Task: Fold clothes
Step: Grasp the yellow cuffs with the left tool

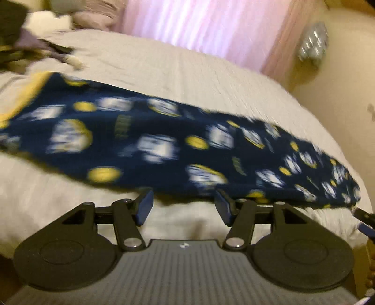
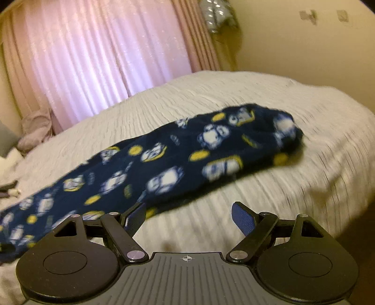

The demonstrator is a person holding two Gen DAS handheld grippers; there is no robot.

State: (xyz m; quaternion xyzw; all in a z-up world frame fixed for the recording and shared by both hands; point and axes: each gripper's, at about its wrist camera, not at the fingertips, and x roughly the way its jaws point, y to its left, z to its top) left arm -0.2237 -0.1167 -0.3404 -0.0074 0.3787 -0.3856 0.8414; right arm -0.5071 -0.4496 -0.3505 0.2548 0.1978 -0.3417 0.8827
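1. Left wrist view: we see navy patterned pants [image 1: 164, 140] stretched across the bed [image 1: 187, 70], at 12 o'clock of our empty, spread left gripper [image 1: 184, 206].
2. Right gripper [image 2: 188, 219] is spread, empty; pants at 11 o'clock.

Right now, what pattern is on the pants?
Navy pants with white and yellow prints; right wrist view shows it best.

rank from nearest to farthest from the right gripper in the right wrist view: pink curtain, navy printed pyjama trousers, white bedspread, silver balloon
1. White bedspread: bare between the open fingers of the right gripper.
2. Navy printed pyjama trousers: near edge at the left finger; too close to the bedspread to call firmly.
3. Pink curtain: behind the bed, upper left.
4. Silver balloon: top, beside the curtain; roughly level with it.
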